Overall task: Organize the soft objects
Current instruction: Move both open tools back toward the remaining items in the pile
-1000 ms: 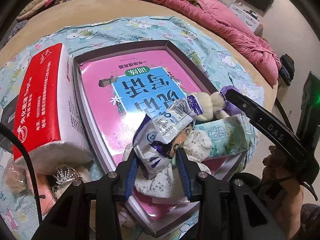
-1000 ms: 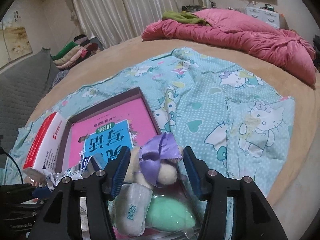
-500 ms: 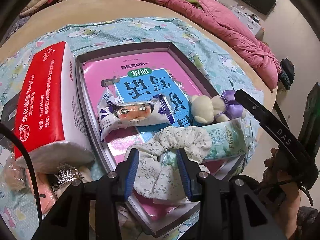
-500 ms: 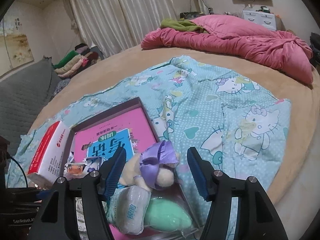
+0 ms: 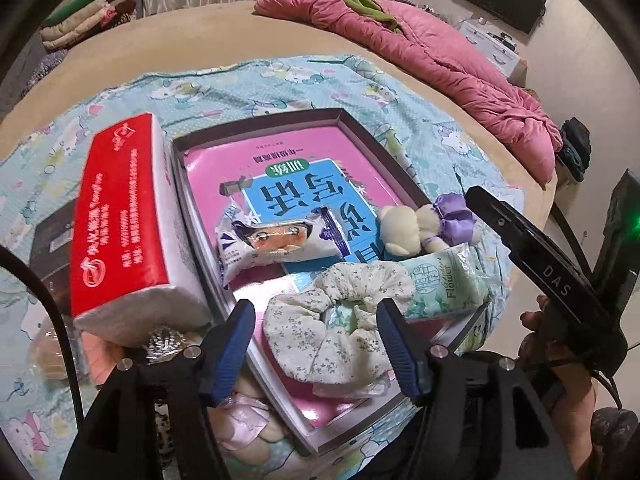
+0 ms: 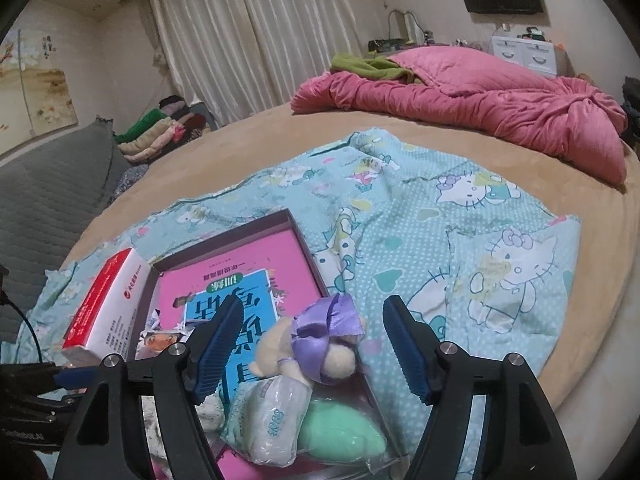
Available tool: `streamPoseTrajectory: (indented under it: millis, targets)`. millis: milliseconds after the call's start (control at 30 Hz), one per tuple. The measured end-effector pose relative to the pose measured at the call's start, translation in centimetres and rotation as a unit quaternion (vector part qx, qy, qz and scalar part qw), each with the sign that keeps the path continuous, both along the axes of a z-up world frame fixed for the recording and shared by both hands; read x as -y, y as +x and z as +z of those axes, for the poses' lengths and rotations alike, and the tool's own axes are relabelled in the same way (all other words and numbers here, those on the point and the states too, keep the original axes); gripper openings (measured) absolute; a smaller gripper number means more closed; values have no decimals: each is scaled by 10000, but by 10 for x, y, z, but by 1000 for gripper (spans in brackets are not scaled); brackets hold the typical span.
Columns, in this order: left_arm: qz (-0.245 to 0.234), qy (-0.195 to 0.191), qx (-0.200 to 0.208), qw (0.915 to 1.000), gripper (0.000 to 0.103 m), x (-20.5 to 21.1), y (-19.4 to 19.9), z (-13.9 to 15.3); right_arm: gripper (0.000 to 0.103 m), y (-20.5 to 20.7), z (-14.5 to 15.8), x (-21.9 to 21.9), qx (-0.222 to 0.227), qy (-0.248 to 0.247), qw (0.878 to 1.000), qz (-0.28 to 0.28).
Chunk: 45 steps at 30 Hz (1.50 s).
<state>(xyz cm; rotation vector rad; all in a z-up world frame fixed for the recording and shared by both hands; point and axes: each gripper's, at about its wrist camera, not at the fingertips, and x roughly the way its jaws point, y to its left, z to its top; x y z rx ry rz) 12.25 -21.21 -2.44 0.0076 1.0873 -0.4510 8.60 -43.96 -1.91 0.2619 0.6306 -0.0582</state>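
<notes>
Left gripper (image 5: 316,344) wide open, empty, straddling scrunchie (image 5: 340,320) at tray (image 5: 260,128) near edge. Right gripper (image 6: 314,350) open, empty, over plush (image 6: 320,344).

Right gripper's arm (image 5: 560,284): white capitals "DAS", seen from the left wrist camera.
Tissue pack (image 5: 444,284): "Flower" in green script beside Chinese characters too small to read.
Pink book (image 5: 288,184): large upside-down Chinese title on a blue panel in the tray; not legible to me.
Red tissue box (image 5: 116,208): white logo and lines of Chinese print, blurred.
Left gripper's body (image 6: 24,434): faint lettering, roughly "GenRobot.AI".
</notes>
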Motion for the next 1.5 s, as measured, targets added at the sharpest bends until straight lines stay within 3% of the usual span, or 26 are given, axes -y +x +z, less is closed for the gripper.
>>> streamPoseTrajectory:
  millis: [233,533,933,1500]
  targets:
    - [81,83,180,9998,71,-9,-9,13,76,-13,14,-9,257,-318,9992,9]
    - [254,149,444,9986,75,-28,-20,31,78,-26,38,-27,403,-371,9985,55]
    - [502,152,679,9963,80,-61,-33,50,79,-39,73,-77,576,-396,9961,537]
    - [853,243,876,9922,81,-104,-49,62,80,-53,84,-117,340,-442,9942,915]
